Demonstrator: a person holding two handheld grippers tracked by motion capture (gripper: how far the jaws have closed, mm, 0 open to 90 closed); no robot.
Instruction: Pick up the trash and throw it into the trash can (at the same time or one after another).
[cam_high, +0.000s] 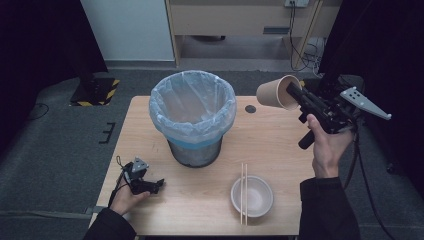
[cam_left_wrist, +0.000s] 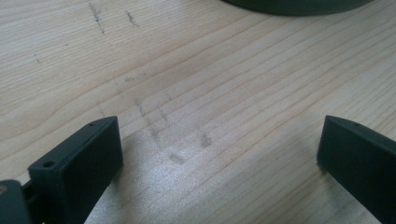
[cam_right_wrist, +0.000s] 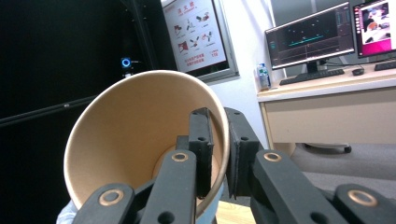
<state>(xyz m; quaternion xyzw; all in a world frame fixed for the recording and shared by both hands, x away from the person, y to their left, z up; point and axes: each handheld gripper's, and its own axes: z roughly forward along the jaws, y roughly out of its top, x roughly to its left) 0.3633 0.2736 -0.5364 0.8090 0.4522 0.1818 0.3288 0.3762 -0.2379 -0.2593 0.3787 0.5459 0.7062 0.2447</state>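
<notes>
- High view: the right tool (cam_high: 296, 95) is raised over the far right of the surface (cam_high: 150, 200), its jaws clamped on the rim of a brown paper cup (cam_high: 272, 93). The cup lies on its side in the air, mouth toward the tool and base pointing at the bin (cam_high: 192, 117), to whose right it hangs, apart from it.
- The bin stands mid-surface, lined with a pale bag, open at the top. Near the front edge sits a bowl (cam_high: 252, 196) with chopsticks (cam_high: 243, 192) laid across it, untouched.
- The left tool (cam_high: 145, 182) rests low on the surface at the front left, well apart from the bin's base.
- Left gripper view: the two jaws stand wide apart with bare wood between them; it holds nothing. The dark base of the bin (cam_left_wrist: 299, 5) shows at the top edge.
- Right gripper view: one jaw sits inside the cup (cam_right_wrist: 135, 140), the other outside, pinching the wall at the rim. The cup looks empty.
- Step in hand, as I judge it: carrying the cup to the bin. The next move calls for bringing the cup across until it is over the bin's mouth, then parting the jaws so it drops inside the liner rather than on the rim.
</notes>
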